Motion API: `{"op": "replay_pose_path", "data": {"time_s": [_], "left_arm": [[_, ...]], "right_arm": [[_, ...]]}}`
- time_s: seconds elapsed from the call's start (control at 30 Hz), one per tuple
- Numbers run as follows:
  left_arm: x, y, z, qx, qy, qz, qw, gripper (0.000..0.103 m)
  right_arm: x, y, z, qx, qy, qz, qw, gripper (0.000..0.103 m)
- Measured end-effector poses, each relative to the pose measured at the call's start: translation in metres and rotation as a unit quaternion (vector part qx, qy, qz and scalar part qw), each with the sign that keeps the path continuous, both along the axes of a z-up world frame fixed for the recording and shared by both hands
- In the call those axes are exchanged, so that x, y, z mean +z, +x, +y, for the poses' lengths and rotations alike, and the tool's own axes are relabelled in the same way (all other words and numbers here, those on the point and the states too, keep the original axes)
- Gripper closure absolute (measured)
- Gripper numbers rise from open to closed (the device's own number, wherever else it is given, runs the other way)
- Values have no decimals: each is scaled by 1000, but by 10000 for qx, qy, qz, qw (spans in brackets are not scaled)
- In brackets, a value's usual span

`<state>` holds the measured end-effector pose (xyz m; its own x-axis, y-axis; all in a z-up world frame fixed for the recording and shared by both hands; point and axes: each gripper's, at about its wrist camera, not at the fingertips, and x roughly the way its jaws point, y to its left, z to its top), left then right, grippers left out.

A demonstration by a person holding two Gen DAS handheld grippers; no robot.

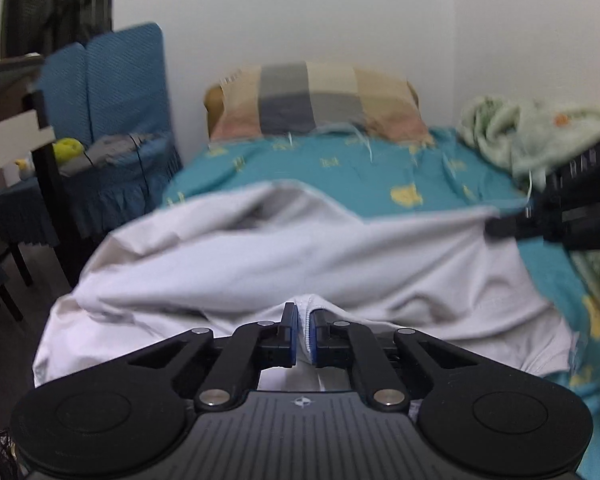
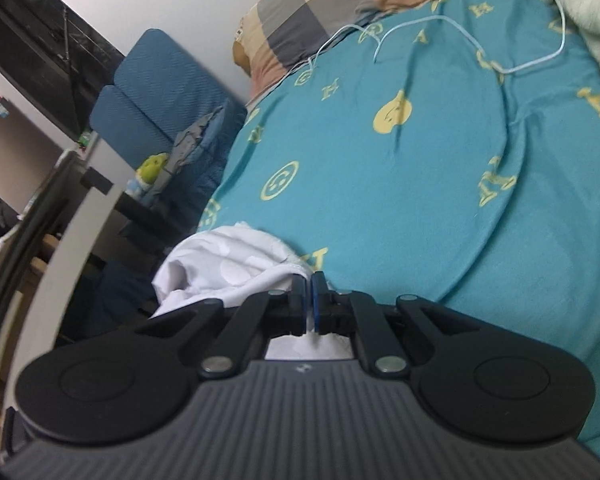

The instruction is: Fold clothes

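A white garment (image 1: pixel 284 264) lies spread and lifted over the teal bed sheet (image 1: pixel 340 168). My left gripper (image 1: pixel 303 322) is shut on a hemmed edge of the white garment. My right gripper (image 2: pixel 309 294) is shut on another edge of the same garment (image 2: pixel 228 268), which bunches to its left over the bed's side. The right gripper also shows in the left wrist view (image 1: pixel 500 227) at the garment's far right corner, holding it up.
A checked pillow (image 1: pixel 320 100) lies at the head of the bed. A pale green blanket (image 1: pixel 532 136) is heaped at the right. A white cable (image 2: pixel 440 36) lies on the sheet (image 2: pixel 420 160). A blue covered chair (image 1: pixel 116 120) with clothes stands left of the bed.
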<state>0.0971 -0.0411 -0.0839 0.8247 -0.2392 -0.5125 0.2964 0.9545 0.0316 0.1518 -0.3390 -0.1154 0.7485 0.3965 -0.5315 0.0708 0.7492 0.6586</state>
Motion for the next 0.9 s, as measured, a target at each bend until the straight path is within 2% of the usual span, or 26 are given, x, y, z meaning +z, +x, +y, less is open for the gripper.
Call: {"op": "replay_pose_path", "data": {"time_s": [0.17, 0.23, 0.3, 0.33, 0.4, 0.43, 0.47, 0.5, 0.57, 0.67, 0.8, 0.9], "left_arm": [[54, -33, 23, 213, -757, -585, 9952, 97], [74, -55, 37, 261, -1013, -656, 9924, 97], [89, -74, 55, 423, -1098, -664, 9908, 97], [96, -82, 64, 506, -1128, -659, 9901, 97], [99, -88, 82, 703, -1004, -505, 9912, 97], [100, -91, 91, 801, -942, -428, 9914, 97], [101, -93, 99, 900, -881, -347, 9914, 97], [98, -92, 105, 998, -834, -241, 9912, 97], [93, -91, 119, 1174, -881, -59, 9892, 97], [91, -89, 124, 1264, -1013, -53, 9868, 97], [89, -94, 114, 1080, -1092, -172, 9880, 97], [85, -90, 106, 870, -1212, -144, 9887, 97]], "right_arm": [[12, -11, -4, 178, -19, -182, 9997, 94], [17, -19, -6, 219, -32, -218, 9995, 94], [24, -29, -6, 314, -129, -234, 9991, 90], [27, -33, -5, 373, -197, -243, 9988, 85], [34, -46, 1, 498, -355, -327, 9976, 57], [37, -52, 7, 594, -449, -362, 9966, 50], [37, -57, 15, 735, -547, -353, 9952, 38], [36, -62, 24, 879, -646, -340, 9935, 33], [29, -71, 46, 1380, -769, -122, 9874, 33], [19, -81, 83, 2103, -1130, 52, 9711, 33], [27, -92, 120, 2514, -1754, -587, 9500, 33], [40, -97, 137, 2528, -2061, -1258, 9369, 34]]}}
